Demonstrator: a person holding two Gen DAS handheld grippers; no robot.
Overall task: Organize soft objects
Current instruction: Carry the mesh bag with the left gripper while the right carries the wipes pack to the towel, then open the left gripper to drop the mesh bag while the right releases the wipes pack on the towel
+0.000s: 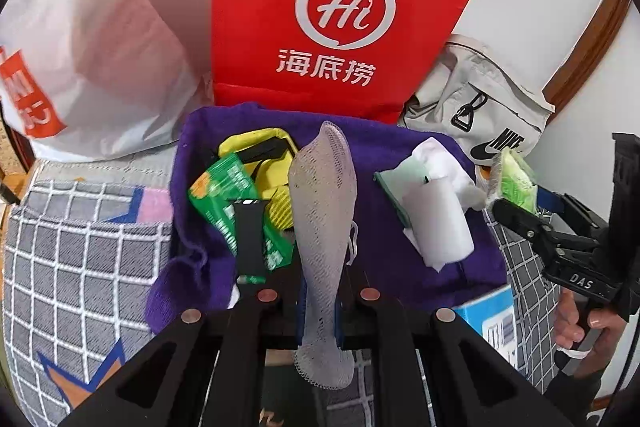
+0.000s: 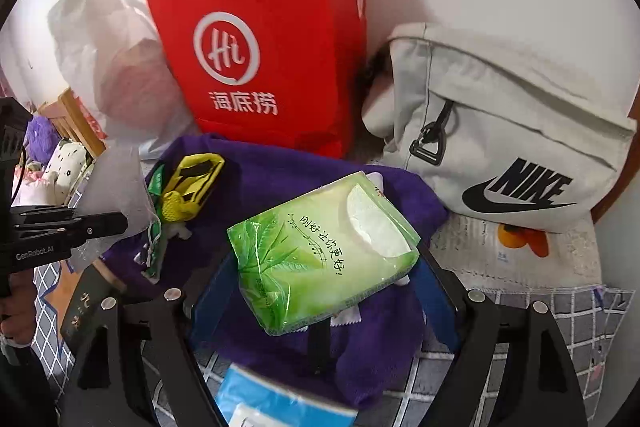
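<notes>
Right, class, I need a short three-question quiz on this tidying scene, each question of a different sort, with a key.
1. True or false: the right gripper holds the green tissue pack.
2. What does the left gripper hold? A) mesh cloth B) red bag C) grey Nike bag
3. Fill in: the small items lie on a ____ towel.

Key: 1 true; 2 A; 3 purple.

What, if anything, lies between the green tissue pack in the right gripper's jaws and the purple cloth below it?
Nothing visible blocks it. The green tissue pack sits clamped in the right gripper directly over an open patch of the purple cloth. The yellow pouch lies off to the left, and the red bag stands behind.
</notes>
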